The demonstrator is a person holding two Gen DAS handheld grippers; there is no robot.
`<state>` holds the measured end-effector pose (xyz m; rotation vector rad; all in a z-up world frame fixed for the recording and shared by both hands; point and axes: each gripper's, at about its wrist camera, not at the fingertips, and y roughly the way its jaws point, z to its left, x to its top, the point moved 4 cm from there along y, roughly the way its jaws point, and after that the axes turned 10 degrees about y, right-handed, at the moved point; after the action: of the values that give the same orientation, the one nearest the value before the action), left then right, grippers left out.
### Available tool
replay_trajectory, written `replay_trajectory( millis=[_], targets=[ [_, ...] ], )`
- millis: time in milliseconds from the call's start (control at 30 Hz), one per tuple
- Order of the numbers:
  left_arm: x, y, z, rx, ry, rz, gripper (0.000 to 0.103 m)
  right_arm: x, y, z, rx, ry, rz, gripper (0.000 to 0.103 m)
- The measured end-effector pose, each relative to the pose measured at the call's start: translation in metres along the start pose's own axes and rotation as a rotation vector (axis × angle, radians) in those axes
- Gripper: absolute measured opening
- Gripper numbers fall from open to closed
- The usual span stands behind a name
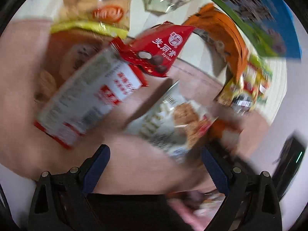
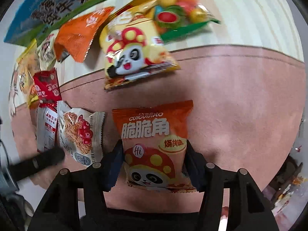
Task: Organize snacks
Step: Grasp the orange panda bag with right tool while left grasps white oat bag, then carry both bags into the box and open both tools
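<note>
1. The right gripper [image 2: 154, 154] is clenched on an orange panda snack bag [image 2: 154, 142], which bears white lettering and a panda in a red mushroom cap; the bag sits low over the pink mat [image 2: 240, 96].
2. The left gripper [image 1: 155, 165] is released, its jaws wide apart with nothing between them, above a white-and-red packet [image 1: 86, 100] and a white cereal-bar packet [image 1: 173, 119].
3. The mat lies on a pale striped surface [image 2: 240, 15]; more snacks crowd its far edge.
</note>
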<state>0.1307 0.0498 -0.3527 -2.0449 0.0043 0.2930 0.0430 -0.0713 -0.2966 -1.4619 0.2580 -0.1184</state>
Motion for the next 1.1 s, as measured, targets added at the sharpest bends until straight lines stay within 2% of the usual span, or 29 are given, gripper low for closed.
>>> replay_trajectory(
  millis=[100,167,267,333,367,433,467,567,633,667,733,800,833,967,1100],
  targets=[
    [0.01,0.009,0.002,-0.107,-0.149,0.028,0.096,-0.003,-0.005,-0.019,0.002,0.034,-0.015,0.059],
    [0.016,0.019,0.005,-0.137,-0.22,0.05,0.096,-0.004,-0.005,-0.031,0.017,0.062,-0.003,0.059],
    [0.022,0.035,0.012,-0.135,-0.304,0.067,0.096,-0.005,-0.004,-0.04,0.035,0.084,0.003,0.059],
    [0.025,0.04,0.015,-0.105,-0.307,0.056,0.091,-0.006,-0.003,-0.043,0.039,0.087,0.002,0.059],
    [0.023,0.041,0.014,-0.083,-0.283,0.056,0.09,-0.006,-0.003,-0.043,0.042,0.089,0.0,0.059],
    [0.022,0.039,0.004,-0.021,-0.176,0.04,0.078,-0.007,-0.004,-0.045,0.042,0.082,-0.006,0.059],
    [0.02,0.037,-0.001,0.021,-0.103,0.033,0.077,-0.009,-0.005,-0.046,0.037,0.077,-0.009,0.059],
    [0.013,0.031,-0.023,0.176,0.175,0.0,0.076,-0.013,-0.004,-0.049,0.019,0.058,-0.018,0.059],
    [0.007,0.036,-0.039,0.286,0.375,0.008,0.076,-0.013,-0.001,-0.047,0.012,0.043,-0.01,0.06],
    [0.004,0.039,-0.041,0.327,0.443,0.015,0.076,-0.014,0.002,-0.046,0.013,0.04,0.006,0.063],
    [-0.001,0.044,-0.043,0.396,0.514,0.013,0.076,-0.018,0.008,-0.041,0.034,0.048,0.027,0.072],
    [-0.002,0.048,-0.04,0.383,0.493,0.012,0.076,-0.02,0.013,-0.04,0.044,0.058,0.03,0.076],
    [-0.002,0.053,-0.045,0.367,0.459,0.009,0.077,-0.02,0.015,-0.039,0.04,0.062,0.032,0.076],
    [0.003,0.048,-0.027,0.285,0.313,-0.018,0.078,-0.017,0.022,-0.04,0.051,0.091,0.05,0.077],
    [0.004,0.043,-0.016,0.26,0.256,-0.045,0.078,-0.016,0.023,-0.044,0.077,0.126,0.063,0.077]
  ],
)
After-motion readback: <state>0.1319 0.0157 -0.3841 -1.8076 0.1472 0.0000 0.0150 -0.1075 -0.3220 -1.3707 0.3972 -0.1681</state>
